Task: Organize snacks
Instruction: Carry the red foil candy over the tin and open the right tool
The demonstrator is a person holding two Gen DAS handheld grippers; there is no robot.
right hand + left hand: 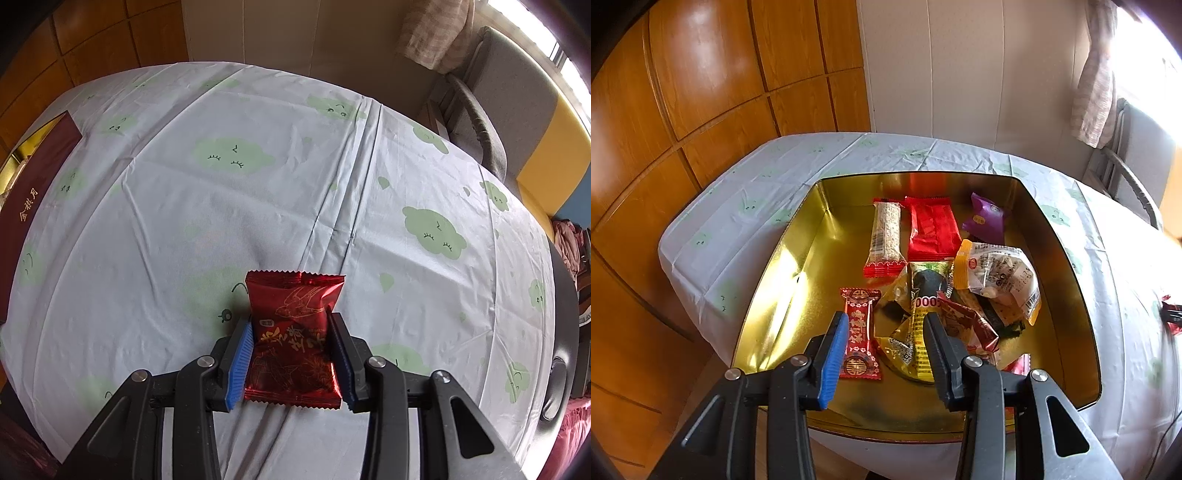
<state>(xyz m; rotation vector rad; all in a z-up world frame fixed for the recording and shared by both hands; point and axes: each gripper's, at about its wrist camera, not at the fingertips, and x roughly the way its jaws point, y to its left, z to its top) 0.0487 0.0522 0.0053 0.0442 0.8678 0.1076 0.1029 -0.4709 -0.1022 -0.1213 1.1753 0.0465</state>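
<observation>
A: Your right tongs are clamped on the dark red packet above the surface.

B: Left tongs apart, empty, over the gold tin. Carry the packet there level; release low.

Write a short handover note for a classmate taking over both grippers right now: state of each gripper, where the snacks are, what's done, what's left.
Left gripper: open, empty, over the gold tin, above the red candy.
Right gripper: shut on a dark red packet, over the tablecloth.
Done: tin holds many snacks, including an oat bar, red pack and purple pack.
Left: put the dark red packet in the tin; no other loose snack clearly shows.
</observation>
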